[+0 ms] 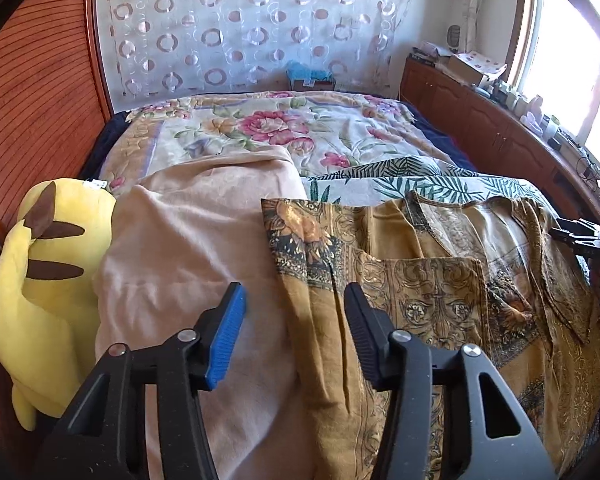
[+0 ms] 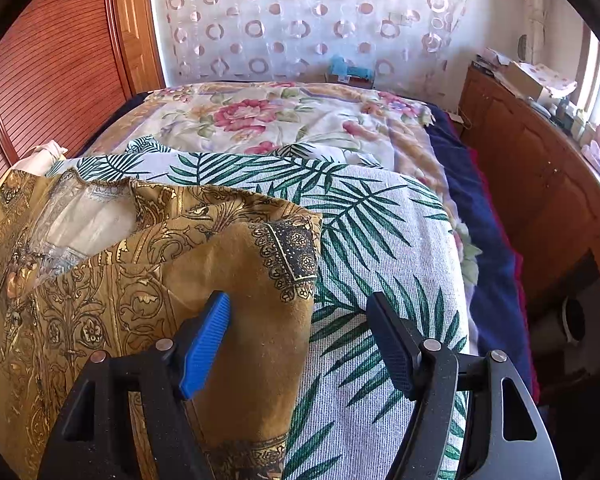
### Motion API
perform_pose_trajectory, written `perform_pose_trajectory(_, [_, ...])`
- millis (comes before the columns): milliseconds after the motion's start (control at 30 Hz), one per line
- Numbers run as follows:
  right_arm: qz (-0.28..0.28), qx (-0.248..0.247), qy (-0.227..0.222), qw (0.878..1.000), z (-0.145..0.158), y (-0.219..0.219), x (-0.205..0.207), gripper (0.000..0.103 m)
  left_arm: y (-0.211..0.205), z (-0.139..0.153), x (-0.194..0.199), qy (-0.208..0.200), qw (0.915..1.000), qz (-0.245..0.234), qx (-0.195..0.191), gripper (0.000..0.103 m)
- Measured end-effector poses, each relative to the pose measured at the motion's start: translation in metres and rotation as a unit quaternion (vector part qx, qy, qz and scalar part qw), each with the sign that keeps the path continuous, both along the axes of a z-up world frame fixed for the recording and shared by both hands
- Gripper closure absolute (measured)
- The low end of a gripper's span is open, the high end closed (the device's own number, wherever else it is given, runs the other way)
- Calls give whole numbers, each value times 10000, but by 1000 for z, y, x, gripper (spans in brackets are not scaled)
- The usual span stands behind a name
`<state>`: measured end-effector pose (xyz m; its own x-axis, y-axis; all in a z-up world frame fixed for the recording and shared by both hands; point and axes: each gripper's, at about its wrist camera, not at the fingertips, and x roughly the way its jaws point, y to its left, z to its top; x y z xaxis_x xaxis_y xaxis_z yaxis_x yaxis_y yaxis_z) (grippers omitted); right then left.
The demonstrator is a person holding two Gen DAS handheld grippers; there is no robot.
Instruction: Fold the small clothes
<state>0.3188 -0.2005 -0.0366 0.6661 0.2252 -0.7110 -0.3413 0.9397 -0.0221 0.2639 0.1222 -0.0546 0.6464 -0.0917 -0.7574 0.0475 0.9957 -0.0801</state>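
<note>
Both hand-held grippers hang released over the bed: the left gripper (image 1: 294, 320) has its jaws spread wide above the near left portion of the mustard-gold patterned cotton garment (image 1: 440, 280), and the right gripper (image 2: 300, 336) is likewise spread, straddling the garment's right sleeve edge (image 2: 284, 264) with nothing between its pads. The garment lies flat with its neckline away from the camera, its long axis running from the near edge toward the far end of the bed; 1 side panel looks folded inward already. From the left gripper the cloth sits directly beneath and to the right; from the right gripper it sits beneath and to the left, so each is about equally near its own side. It rests partly on a white sheet printed with green palm leaves (image 2: 380, 240) and partly beside a beige fleece blanket (image 1: 180, 248), with a rose-patterned floral quilt (image 1: 280, 128) beyond. A yellow plush toy (image 1: 48, 280) leans at the left, a wooden cabinet (image 2: 540, 200) stands at the right under a bright window
</note>
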Motion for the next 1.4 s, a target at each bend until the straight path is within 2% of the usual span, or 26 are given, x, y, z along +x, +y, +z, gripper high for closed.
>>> perform_pose_trajectory(200, [-14, 3, 12, 10000, 0, -6, 2, 30, -2, -5, 12, 146, 9999, -39, -21, 65])
perform_pose_trajectory(400, [-30, -20, 6, 10000, 0, -6, 1, 29, -9, -9, 11, 152, 9995, -242, -130, 66])
perform_pose_trajectory(467, [-28, -18, 7, 10000, 0, -7, 1, 28, -12, -7, 9, 122, 9993, -331, -145, 72])
perform_pose_trajectory(533, [-30, -23, 5, 10000, 0, -7, 1, 28, -16, -5, 9, 105, 9991, -410, -99, 86])
perform_pose_trajectory(567, [-32, -25, 4, 10000, 0, -7, 1, 28, -17, -3, 8, 75, 9990, -429, -72, 87])
perform_pose_trajectory(600, [-34, -26, 4, 10000, 1, -7, 1, 28, -18, 0, 7, 22, 9990, -449, -60, 96])
perform_pose_trajectory(833, [-35, -29, 2, 10000, 1, -8, 0, 27, -29, 14, 0, -214, 9978, -620, -7, 97])
perform_pose_trajectory(1233, [-33, -32, -3, 10000, 1, -9, 0, 27, -47, 21, -12, -395, 9962, -779, -56, 98])
perform_pose_trajectory(1300, [52, 25, -21, 10000, 2, -10, -1, 40, -53, 25, -20, -490, 9953, -830, -122, 98])
perform_pose_trajectory(1333, [163, 57, -62, 9998, 4, -9, -3, 64, -54, 27, -22, -518, 9950, -846, -132, 98])
perform_pose_trajectory(1367, [269, 52, -83, 9996, 4, -7, -5, 83, -58, 31, -28, -590, 9942, -884, -162, 98])
perform_pose_trajectory(1400, [327, 18, -82, 9994, 4, -5, -7, 87, -60, 34, -32, -633, 9937, -906, -184, 98])
